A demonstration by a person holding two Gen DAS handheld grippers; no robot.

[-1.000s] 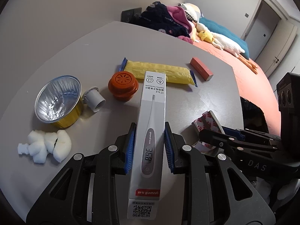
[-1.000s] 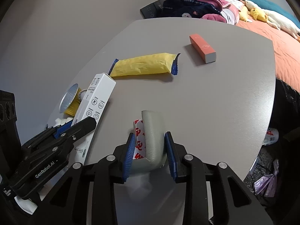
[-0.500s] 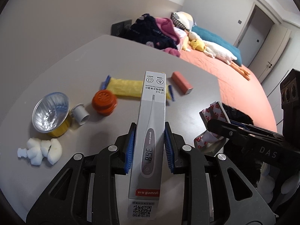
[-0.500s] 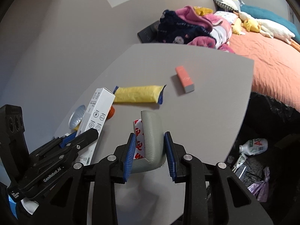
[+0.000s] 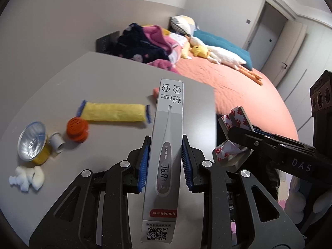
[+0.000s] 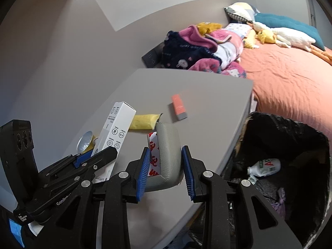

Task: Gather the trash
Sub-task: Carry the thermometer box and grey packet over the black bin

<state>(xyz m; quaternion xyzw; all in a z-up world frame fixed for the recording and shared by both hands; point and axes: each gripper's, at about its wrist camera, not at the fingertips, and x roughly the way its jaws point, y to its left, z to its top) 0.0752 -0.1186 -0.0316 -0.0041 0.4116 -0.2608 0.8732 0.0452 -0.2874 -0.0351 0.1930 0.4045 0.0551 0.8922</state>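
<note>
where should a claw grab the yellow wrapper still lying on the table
Across the narrow width at mid-length of the yellow wrapper, coming from above. It lies flat and long on the table, and the orange cap crowds its left end, so the middle is probably easiest.

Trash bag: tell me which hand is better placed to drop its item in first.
Right. Its tongs, holding the grey foam strip, sit beside the open black trash bag; the left tongs with the thermometer box sit farther.
</note>
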